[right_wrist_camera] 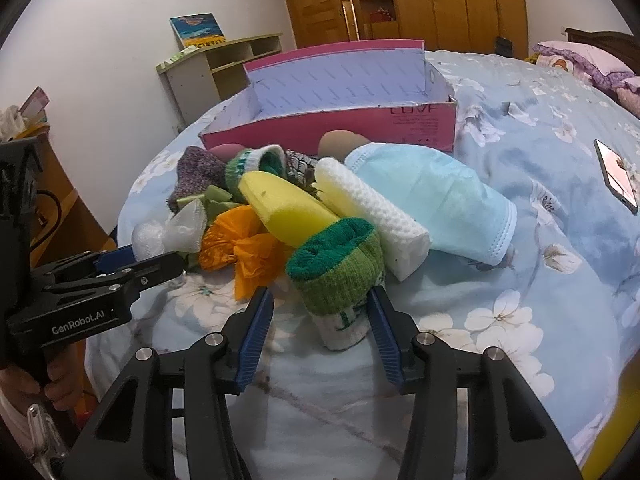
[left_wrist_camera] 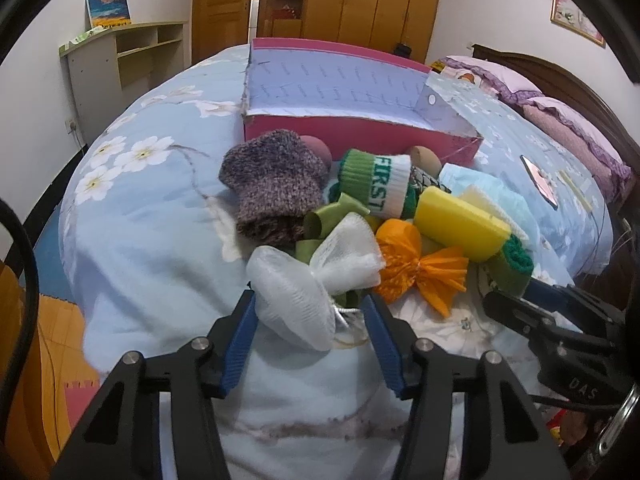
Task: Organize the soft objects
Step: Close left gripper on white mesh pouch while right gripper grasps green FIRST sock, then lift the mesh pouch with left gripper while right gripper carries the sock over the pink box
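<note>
A: Left tool [left_wrist_camera: 310, 304]: jaws part-closed around the white mesh pouch [left_wrist_camera: 304, 280], which lies between the blue pads [left_wrist_camera: 240, 340]. Left pad touches the mesh; whether the right pad presses it cannot be told, so a firm grip is not confirmed.

B: And the right tool [right_wrist_camera: 320, 300]?

A: Jaws likewise part-closed, the green rolled sock [right_wrist_camera: 338, 276] between them. Right pad touches the sock's white cuff; left pad stands clear of it. Seen from the left wrist view, its fingers reach just beside the sock [left_wrist_camera: 514, 264].

B: Position of the pile?

A: On the blue floral bedspread [left_wrist_camera: 152, 200], just beyond both tools. Front row: mesh pouch, orange crepe bundle [left_wrist_camera: 416, 268], green sock. Behind these: yellow sponge [right_wrist_camera: 288, 208], white waffle-weave sponge [right_wrist_camera: 376, 216], light blue face mask [right_wrist_camera: 436, 196], purple knit sock [left_wrist_camera: 276, 184], and a green-and-white sock lettered "FIRST" [left_wrist_camera: 380, 180], with olive ribbon [left_wrist_camera: 328, 220] tucked among them.

B: Containers?

A: One: pink cardboard box [left_wrist_camera: 360, 136] with lilac lining, open at the top, standing behind the pile. Visible interior holds nothing. Two rounded brown-pink objects [right_wrist_camera: 340, 144] rest against its near wall, outside it.

B: Elsewhere on the bed?

A: Phone [right_wrist_camera: 616, 176], well apart to the right.
</note>
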{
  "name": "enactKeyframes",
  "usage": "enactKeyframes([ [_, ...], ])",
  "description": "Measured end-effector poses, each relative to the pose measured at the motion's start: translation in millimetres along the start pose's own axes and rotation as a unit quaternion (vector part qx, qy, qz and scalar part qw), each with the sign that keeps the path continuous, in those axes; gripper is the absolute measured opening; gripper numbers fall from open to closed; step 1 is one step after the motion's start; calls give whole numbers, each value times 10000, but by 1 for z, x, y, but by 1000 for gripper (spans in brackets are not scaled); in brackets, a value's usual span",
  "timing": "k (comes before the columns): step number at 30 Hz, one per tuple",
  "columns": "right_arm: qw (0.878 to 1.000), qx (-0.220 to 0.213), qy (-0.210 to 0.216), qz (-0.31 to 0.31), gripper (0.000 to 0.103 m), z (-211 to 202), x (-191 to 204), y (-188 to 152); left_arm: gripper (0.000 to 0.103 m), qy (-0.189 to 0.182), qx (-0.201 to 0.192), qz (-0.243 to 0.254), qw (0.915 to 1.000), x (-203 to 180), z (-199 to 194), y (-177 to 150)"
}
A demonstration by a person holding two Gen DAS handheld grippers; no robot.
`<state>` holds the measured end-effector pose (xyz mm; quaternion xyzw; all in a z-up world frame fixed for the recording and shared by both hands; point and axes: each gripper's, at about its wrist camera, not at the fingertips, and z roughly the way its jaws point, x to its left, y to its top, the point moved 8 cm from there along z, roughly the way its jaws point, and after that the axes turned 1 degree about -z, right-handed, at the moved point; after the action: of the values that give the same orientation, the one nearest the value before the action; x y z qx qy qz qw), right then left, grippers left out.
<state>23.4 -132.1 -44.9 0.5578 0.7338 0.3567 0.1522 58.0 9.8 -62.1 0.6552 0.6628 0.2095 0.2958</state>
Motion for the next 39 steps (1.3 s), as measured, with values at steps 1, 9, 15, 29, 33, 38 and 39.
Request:
enactKeyframes([
  [1,10000,-7,-17,13,49,1,-1,1,55,-8,12,-9,10000,0,2,0],
  [9,9998,52,-123,131,37,8,-8,1,49,-144,162,-259,9994,8,9,-2],
  [15,9999,-46,-81,44,29,1,-6,1,27,-356,107,-356,9987,9,-3,-4],
  [29,9984,-290,127,-460,28,-27,17,3,23,-426,-351,-131,9984,3,-41,5],
  [33,9976,-380,214,-534,28,-33,22,4,23,-452,-402,-141,9981,2,-45,8],
  [38,9967,-435,311,-609,28,-38,27,12,23,-443,-465,-80,9979,-1,-47,16],
  [39,9966,-438,325,-611,28,-38,27,14,23,-453,-463,-73,9979,-2,-46,18],
])
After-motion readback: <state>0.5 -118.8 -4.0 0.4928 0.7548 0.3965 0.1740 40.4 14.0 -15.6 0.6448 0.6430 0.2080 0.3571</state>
